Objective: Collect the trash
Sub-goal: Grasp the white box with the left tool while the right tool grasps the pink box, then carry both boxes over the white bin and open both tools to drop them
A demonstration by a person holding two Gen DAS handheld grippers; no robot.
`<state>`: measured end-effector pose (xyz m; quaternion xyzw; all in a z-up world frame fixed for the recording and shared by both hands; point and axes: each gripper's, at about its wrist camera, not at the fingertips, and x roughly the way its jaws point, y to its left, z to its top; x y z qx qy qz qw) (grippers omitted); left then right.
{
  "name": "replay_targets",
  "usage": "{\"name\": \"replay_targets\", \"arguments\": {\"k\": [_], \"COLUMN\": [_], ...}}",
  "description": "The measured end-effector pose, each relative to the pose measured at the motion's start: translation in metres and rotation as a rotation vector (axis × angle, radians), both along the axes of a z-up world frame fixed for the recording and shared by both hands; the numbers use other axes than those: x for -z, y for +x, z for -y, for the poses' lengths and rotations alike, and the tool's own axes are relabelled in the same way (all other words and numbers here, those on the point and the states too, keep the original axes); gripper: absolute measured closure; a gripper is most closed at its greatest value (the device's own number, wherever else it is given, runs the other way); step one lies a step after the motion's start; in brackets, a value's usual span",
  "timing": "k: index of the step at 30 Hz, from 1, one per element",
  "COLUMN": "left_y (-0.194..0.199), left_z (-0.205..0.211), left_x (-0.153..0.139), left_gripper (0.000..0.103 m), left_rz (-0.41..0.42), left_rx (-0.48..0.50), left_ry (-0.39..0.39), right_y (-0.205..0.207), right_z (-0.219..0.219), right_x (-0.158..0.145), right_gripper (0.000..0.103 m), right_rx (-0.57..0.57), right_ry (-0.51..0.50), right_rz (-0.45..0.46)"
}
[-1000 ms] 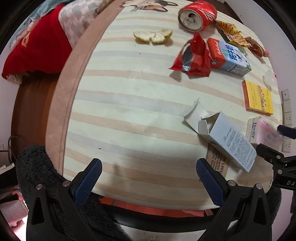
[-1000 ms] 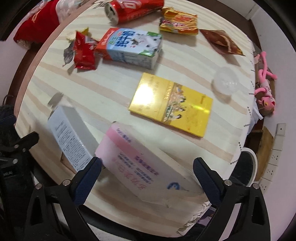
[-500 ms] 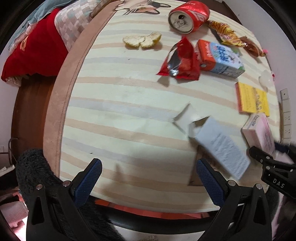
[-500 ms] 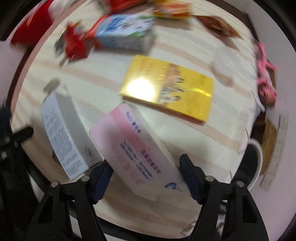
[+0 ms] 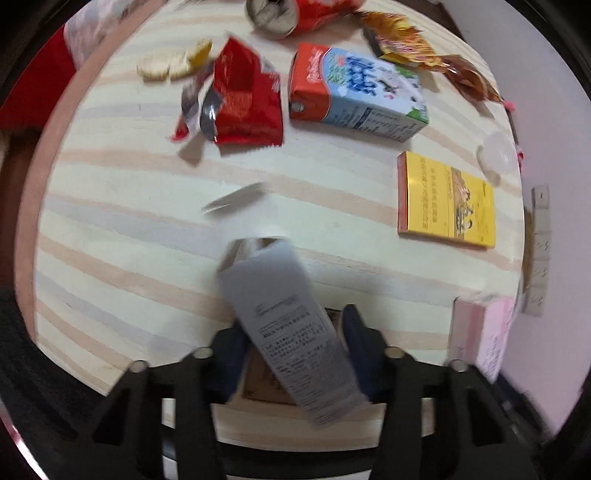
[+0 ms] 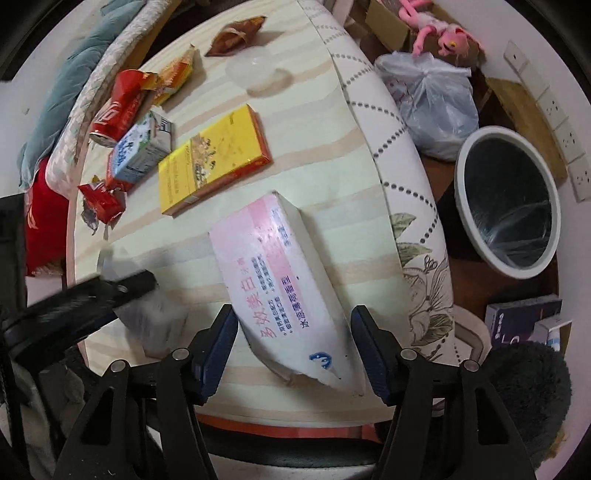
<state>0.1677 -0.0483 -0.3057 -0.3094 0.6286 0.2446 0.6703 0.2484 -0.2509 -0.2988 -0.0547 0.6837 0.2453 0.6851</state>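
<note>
My left gripper [image 5: 291, 349] is shut on an open white carton [image 5: 284, 321], tilted above the striped table [image 5: 110, 229]. My right gripper [image 6: 295, 349] is shut on a pink and white box [image 6: 273, 280], which also shows in the left wrist view [image 5: 480, 336]. Farther on the table lie a red wrapper [image 5: 240, 99], a milk carton [image 5: 358, 94], a red can [image 5: 295, 11], a yellow box [image 5: 447, 201], orange snack wrappers [image 5: 402, 40] and peel pieces [image 5: 173, 61]. The left gripper's arm [image 6: 85, 299] shows at the left of the right wrist view.
A white bin with a dark liner [image 6: 508, 199] stands on the floor right of the table. Beside it are a tied plastic bag [image 6: 432, 99], a pink toy [image 6: 439, 37] and boxes [image 6: 521, 321]. A clear lid [image 5: 495, 151] lies near the table's right edge.
Both grippers closed from wide open onto their boxes. The left one swung right onto the white carton. The right one turned right with the pink box, bringing the bin into view.
</note>
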Motion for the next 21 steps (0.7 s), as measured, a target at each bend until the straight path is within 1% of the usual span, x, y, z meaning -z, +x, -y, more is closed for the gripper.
{"name": "replay_targets", "arguments": {"k": [1,2,5,6,7,8,9,12,14,15,16,21], "left_y": [0.002,0.003,0.006,0.006,0.004,0.003,0.000,-0.008,-0.028,-0.031,-0.038,-0.037], "left_z": [0.004,0.007,0.012,0.012,0.011,0.011,0.008,0.008,0.009,0.011,0.004,0.015], "left_x": [-0.003,-0.007,-0.019,-0.022,-0.024,-0.026,-0.025,-0.021,-0.015,-0.011,-0.009,-0.010], "left_gripper": [0.068,0.068,0.069,0.069,0.069,0.069,0.069,0.069,0.069,0.069,0.069,0.069], "left_rz": [-0.003,-0.011,-0.022,-0.028,-0.031,-0.035,-0.038,-0.034,-0.037,-0.046,-0.026,-0.016], "left_rx": [0.037,0.085,0.200,0.235,0.256,0.276,0.282,0.288,0.286,0.283,0.274,0.269], "left_ry": [0.025,0.063,0.172,0.197,0.213,0.227,0.231,0.222,0.208,0.200,0.209,0.217], "right_y": [-0.002,-0.003,-0.014,-0.016,-0.018,-0.020,-0.022,-0.033,-0.042,-0.046,-0.050,-0.058], "right_z": [-0.002,-0.012,-0.026,-0.030,-0.033,-0.034,-0.036,-0.040,-0.045,-0.047,-0.049,-0.056], "right_x": [-0.005,-0.017,-0.019,-0.017,-0.016,-0.017,-0.018,-0.017,-0.016,-0.015,-0.015,-0.014], "right_gripper": [0.037,0.037,0.038,0.040,0.045,0.047,0.047,0.048,0.047,0.046,0.046,0.043], "right_rx": [-0.013,-0.027,-0.060,-0.072,-0.075,-0.071,-0.064,-0.053,-0.065,-0.064,-0.066,-0.086], "right_ry": [-0.010,-0.020,-0.045,-0.054,-0.064,-0.071,-0.069,-0.029,-0.022,-0.013,-0.008,-0.042], "right_rz": [0.016,0.024,0.054,0.064,0.071,0.080,0.085,0.023,0.005,-0.002,-0.006,0.036]}}
